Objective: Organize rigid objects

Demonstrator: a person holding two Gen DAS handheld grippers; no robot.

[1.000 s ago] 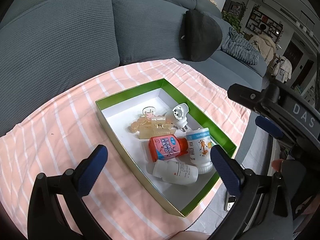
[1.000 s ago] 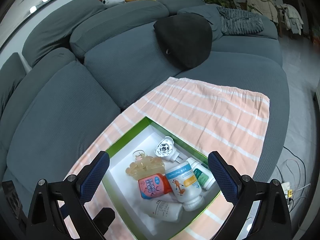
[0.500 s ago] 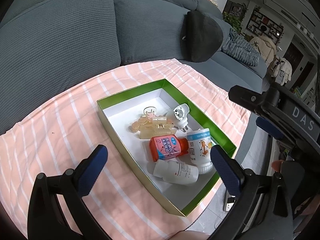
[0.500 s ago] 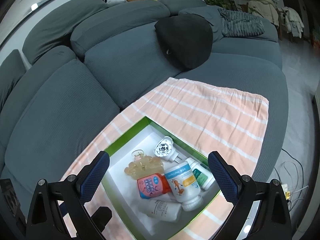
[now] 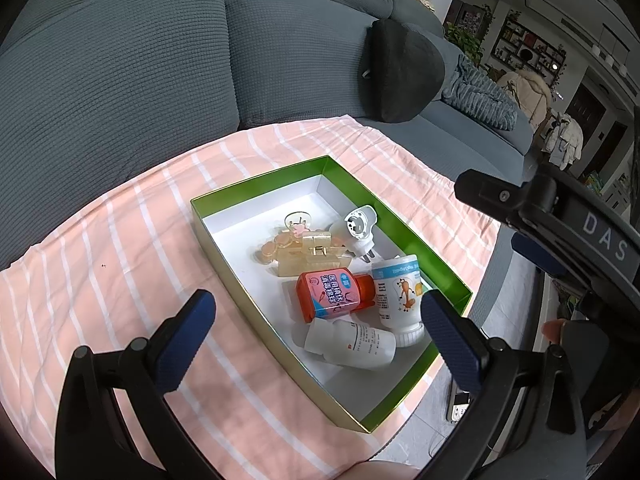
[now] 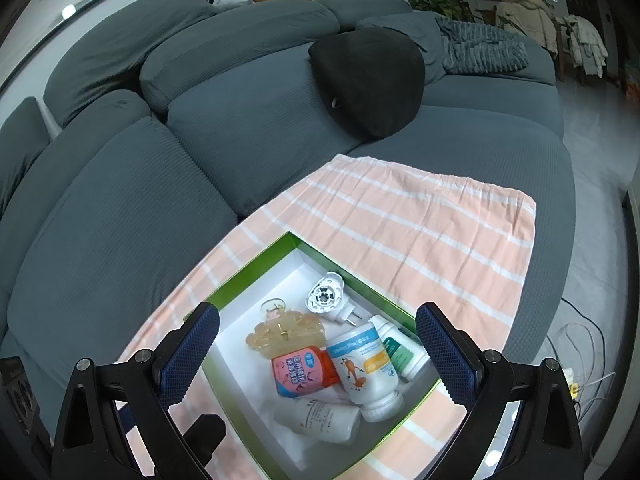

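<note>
Left wrist view shows the box point(image 5: 404, 216), green outside and white inside, sitting on the striped cloth point(image 5: 120, 264) on the grey sofa point(image 5: 120, 80). All the hard things lie inside it: the clip point(image 5: 308, 252), the plug point(image 5: 358, 228), the orange bottle point(image 5: 330, 292), the fox bottle point(image 5: 400, 294) and the white bottle point(image 5: 352, 340), all bunched at the near end and touching one another. The right wrist view also shows a green-label bottle point(image 6: 400, 350) tucked beside the fox bottle. Nothing in the box has moved in the last second. The only change is small: the box sits a little differently in each picture than a second ago, so both cameras have shifted a bit. The left gripper point(image 5: 316, 332) hangs above the box with its fingers wide apart and nothing between them. The right gripper point(image 6: 318, 350) does the same, fingers wide apart and empty. It also shows at the right edge of the left wrist view. No loose thing lies on the cloth outside the box. So the tidying looks finished or nearly so, and the hands seem to be only waiting or drifting, not reaching for anything.
</note>
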